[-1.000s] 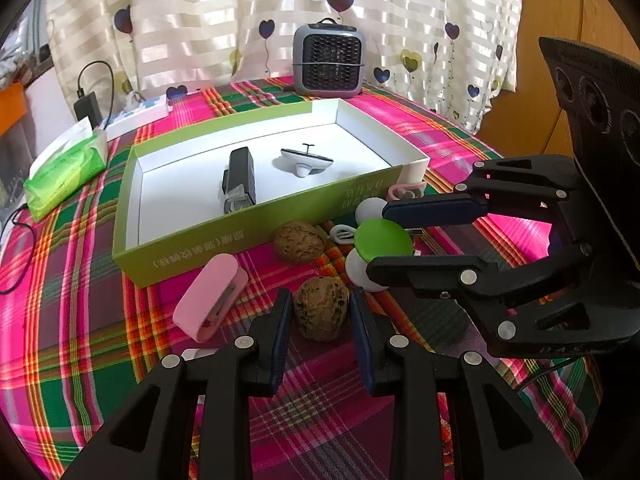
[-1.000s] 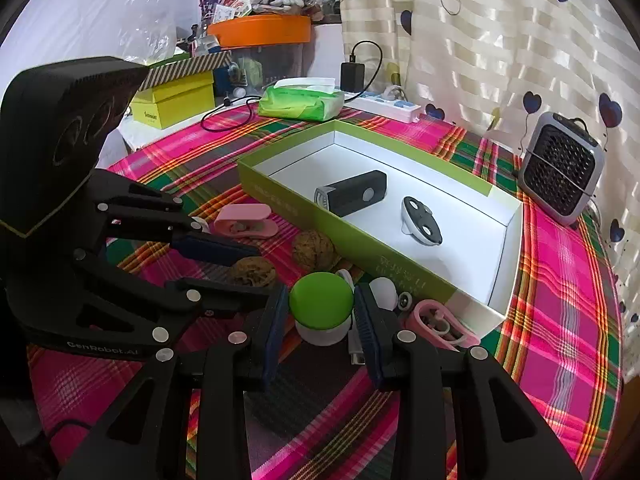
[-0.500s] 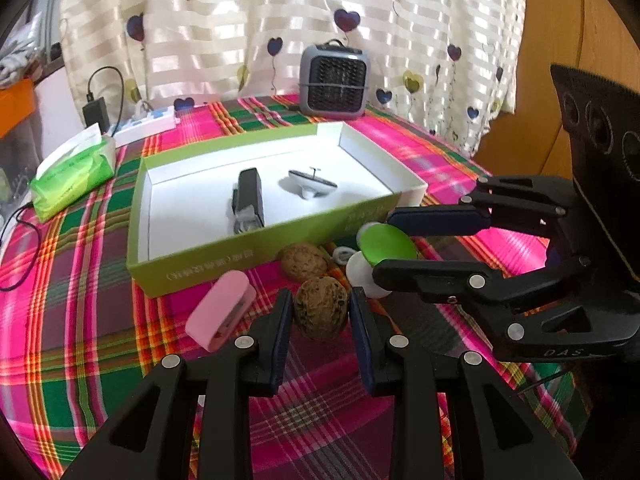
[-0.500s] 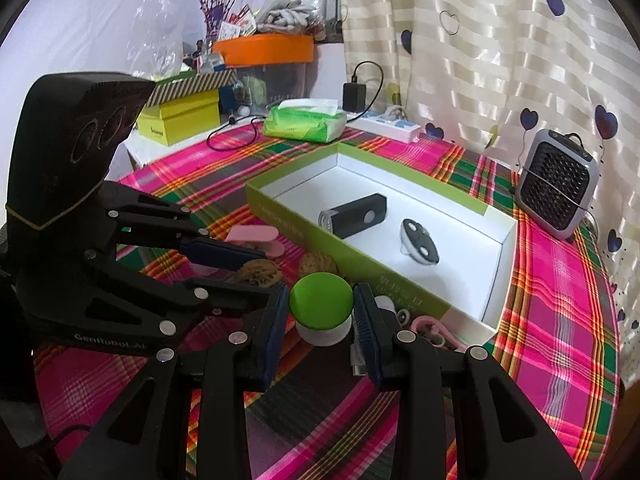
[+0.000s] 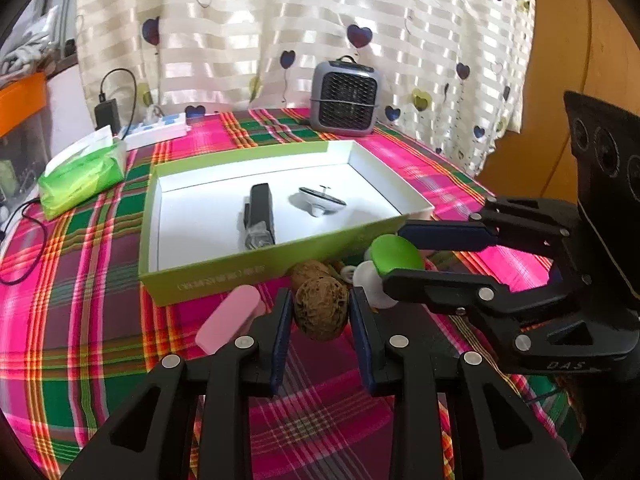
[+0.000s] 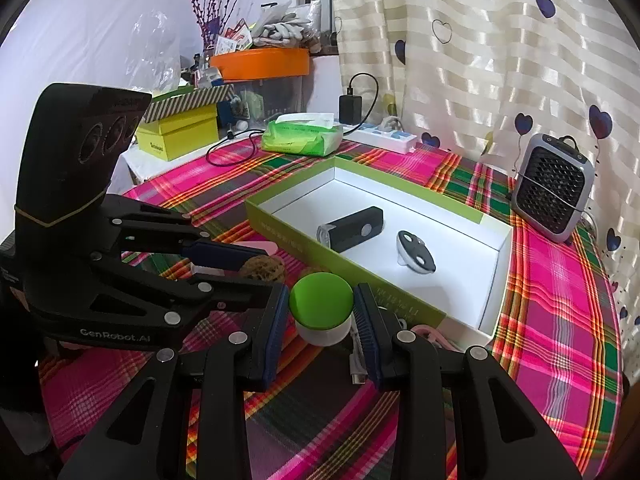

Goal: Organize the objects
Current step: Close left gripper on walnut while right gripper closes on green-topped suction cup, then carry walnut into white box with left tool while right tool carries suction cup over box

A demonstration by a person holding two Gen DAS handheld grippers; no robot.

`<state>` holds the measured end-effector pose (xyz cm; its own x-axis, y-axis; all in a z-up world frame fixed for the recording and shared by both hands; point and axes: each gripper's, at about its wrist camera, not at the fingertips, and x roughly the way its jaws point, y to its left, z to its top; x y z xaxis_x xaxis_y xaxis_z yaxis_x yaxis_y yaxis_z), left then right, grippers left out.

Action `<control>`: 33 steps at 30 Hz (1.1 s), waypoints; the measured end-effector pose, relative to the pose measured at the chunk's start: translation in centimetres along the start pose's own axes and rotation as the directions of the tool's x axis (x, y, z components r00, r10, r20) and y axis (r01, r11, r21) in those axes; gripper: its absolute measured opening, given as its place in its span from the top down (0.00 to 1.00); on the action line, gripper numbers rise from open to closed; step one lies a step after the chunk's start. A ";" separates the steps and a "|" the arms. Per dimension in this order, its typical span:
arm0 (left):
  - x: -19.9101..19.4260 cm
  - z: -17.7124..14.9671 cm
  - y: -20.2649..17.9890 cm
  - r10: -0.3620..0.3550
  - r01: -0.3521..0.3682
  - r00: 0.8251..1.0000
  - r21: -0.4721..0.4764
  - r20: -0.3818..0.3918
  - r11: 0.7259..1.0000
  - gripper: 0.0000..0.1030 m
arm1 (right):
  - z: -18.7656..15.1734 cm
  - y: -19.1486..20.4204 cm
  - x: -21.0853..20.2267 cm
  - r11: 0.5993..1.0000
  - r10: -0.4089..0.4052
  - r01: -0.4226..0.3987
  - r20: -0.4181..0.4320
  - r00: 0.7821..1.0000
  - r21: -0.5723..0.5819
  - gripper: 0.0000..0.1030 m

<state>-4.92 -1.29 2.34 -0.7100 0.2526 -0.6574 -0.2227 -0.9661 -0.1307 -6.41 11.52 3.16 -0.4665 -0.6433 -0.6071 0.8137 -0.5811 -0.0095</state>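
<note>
The left gripper (image 5: 322,312) is clenched on a walnut (image 5: 321,307), and the right gripper (image 6: 321,312) is clenched on a green-topped cap (image 6: 321,307). Both are held just in front of the box (image 5: 224,276), probably so they can go in beside the black device (image 5: 260,216). Only the left view shows the second walnut (image 5: 306,272). Only the right view shows a cable end (image 6: 357,368) near the box.

pink-green plaid tablecloth (image 5: 100,280), lime-green box (image 5: 224,276), brown walnut (image 5: 321,307)
</note>
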 end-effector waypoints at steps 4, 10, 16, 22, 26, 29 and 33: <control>0.0 0.1 0.4 0.016 -0.016 1.000 -0.024 0.014 1.000 0.74 | 0.1 -0.2 -0.2 1.000 -0.010 0.010 0.014 1.000 0.016 0.66; -0.5 0.2 0.6 0.026 -0.024 0.999 -0.042 0.047 0.999 0.74 | 0.2 -0.5 -0.4 0.999 -0.020 0.019 0.034 0.999 0.033 0.66; -0.4 0.3 0.6 0.029 -0.026 0.998 -0.047 0.050 0.999 0.74 | 0.4 -0.5 -0.6 0.999 -0.022 0.021 0.047 0.999 0.038 0.66; -0.4 0.8 0.9 0.043 -0.040 0.998 -0.056 0.051 0.998 0.74 | 0.7 -0.7 -0.8 0.998 -0.035 0.032 0.053 0.998 0.055 0.66; -0.5 1.4 0.7 0.060 -0.057 0.997 -0.056 0.047 0.997 0.74 | 1.1 -0.9 -0.8 0.997 -0.040 0.037 0.046 0.998 0.072 0.66; -0.6 1.8 0.5 0.066 -0.064 0.997 -0.045 0.047 0.997 0.74 | 1.4 -0.9 -0.6 0.996 -0.043 0.040 0.037 0.998 0.074 0.66; -0.5 2.3 0.3 0.081 -0.079 0.996 -0.028 0.041 0.996 0.74 | 1.7 -1.1 -0.4 0.996 -0.046 0.044 0.027 0.999 0.081 0.66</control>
<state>-6.14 -1.57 4.34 -0.7526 0.1760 -0.6345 -0.1468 -0.9842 -0.0988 -7.68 11.56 4.77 -0.5129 -0.6289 -0.5842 0.7618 -0.6472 0.0279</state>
